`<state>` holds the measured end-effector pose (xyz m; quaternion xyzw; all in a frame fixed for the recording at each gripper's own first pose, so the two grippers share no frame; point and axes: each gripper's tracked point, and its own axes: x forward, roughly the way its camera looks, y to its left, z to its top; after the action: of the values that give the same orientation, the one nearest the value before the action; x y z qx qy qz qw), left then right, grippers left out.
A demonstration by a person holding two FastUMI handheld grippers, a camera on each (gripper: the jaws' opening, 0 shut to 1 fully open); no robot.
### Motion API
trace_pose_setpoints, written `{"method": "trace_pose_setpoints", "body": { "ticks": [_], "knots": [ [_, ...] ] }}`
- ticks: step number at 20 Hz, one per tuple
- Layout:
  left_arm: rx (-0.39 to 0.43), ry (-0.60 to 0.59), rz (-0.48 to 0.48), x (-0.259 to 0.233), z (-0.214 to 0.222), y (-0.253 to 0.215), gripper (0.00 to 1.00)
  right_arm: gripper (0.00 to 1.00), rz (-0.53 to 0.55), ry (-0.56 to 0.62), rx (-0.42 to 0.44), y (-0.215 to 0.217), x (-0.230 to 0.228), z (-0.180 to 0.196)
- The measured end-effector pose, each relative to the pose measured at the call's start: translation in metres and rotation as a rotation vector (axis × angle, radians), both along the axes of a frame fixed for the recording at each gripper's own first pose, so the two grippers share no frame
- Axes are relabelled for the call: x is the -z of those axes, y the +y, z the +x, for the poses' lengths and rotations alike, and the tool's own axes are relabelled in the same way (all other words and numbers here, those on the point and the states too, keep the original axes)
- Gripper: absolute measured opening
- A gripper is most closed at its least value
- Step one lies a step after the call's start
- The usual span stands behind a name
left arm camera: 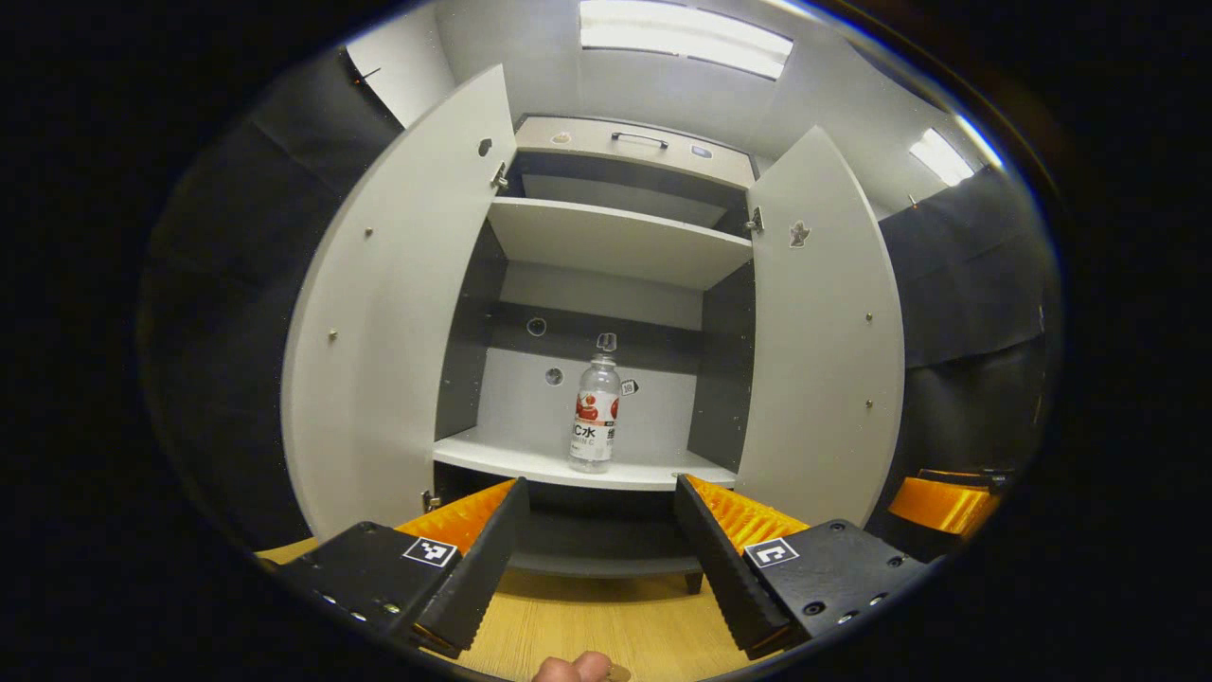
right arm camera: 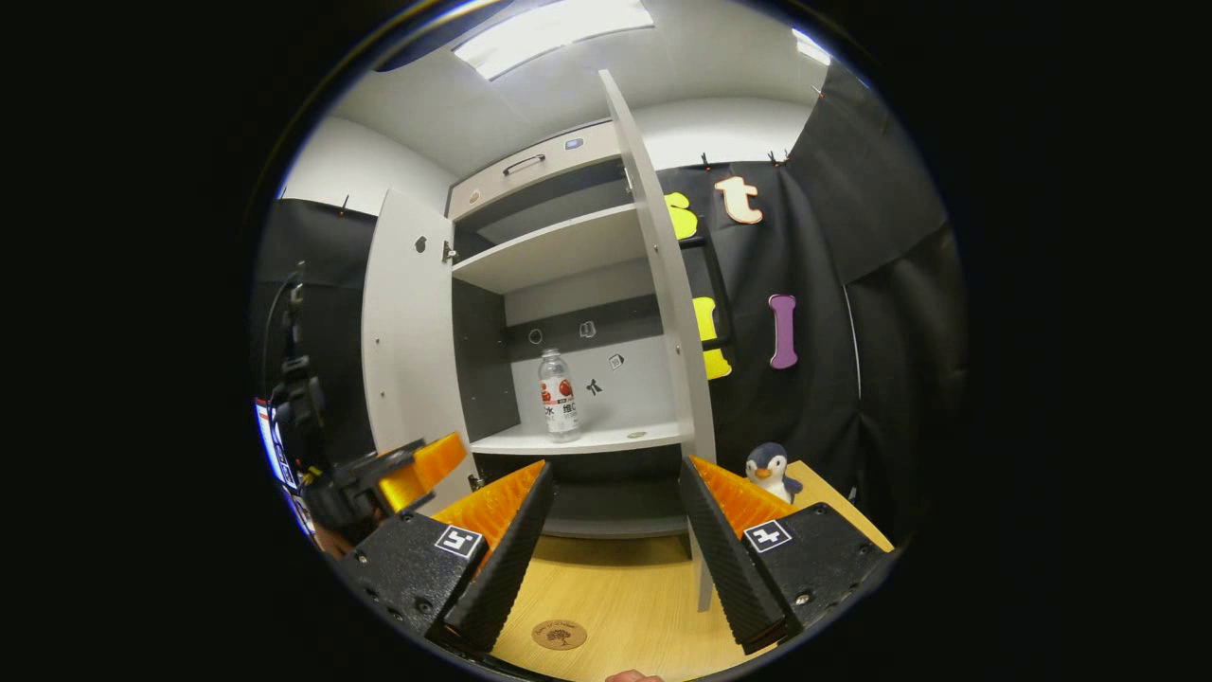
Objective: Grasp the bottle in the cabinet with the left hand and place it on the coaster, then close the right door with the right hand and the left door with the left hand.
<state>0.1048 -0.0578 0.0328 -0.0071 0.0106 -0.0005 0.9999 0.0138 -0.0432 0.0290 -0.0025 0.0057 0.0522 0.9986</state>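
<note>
A clear bottle (left arm camera: 596,415) with a red and white label stands upright on the cabinet's lower shelf (left arm camera: 530,461), and the right gripper view has the bottle (right arm camera: 558,396) left of centre. Both cabinet doors stand wide open: the left door (left arm camera: 398,313) and the right door (left arm camera: 822,332). My left gripper (left arm camera: 598,549) is open, short of the shelf and lined up with the bottle. My right gripper (right arm camera: 615,549) is open above the wooden table. A round wooden coaster (right arm camera: 559,634) lies on the table between its fingers. The right door (right arm camera: 663,284) shows edge-on.
A toy penguin (right arm camera: 769,471) sits on the table's right side beside the right door. An upper shelf (left arm camera: 615,242) and a top drawer with a handle (left arm camera: 639,139) are above. The other gripper (right arm camera: 398,478) and its holder's arm show at the left.
</note>
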Motion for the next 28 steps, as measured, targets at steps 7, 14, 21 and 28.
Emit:
{"method": "trace_pose_setpoints", "body": {
  "ticks": [7, 14, 21, 28],
  "knots": [
    [0.078, 0.044, 0.083, 0.005, 0.148, 0.0, 0.95, 0.82, -0.042, -0.018, 0.08, -0.009, -0.007, -0.01],
    [-0.002, 0.1, 0.074, 0.037, 0.264, 0.035, 0.95, 0.82, -0.069, -0.019, 0.197, -0.029, -0.008, -0.018],
    [-0.012, 0.099, 0.118, 0.044, 0.298, 0.039, 0.89, 0.82, -0.052, -0.016, 0.28, -0.051, -0.009, -0.012],
    [0.022, 0.053, 0.093, 0.021, 0.271, 0.033, 0.76, 0.82, -0.044, -0.012, 0.245, -0.043, -0.007, -0.006]
  ]
}}
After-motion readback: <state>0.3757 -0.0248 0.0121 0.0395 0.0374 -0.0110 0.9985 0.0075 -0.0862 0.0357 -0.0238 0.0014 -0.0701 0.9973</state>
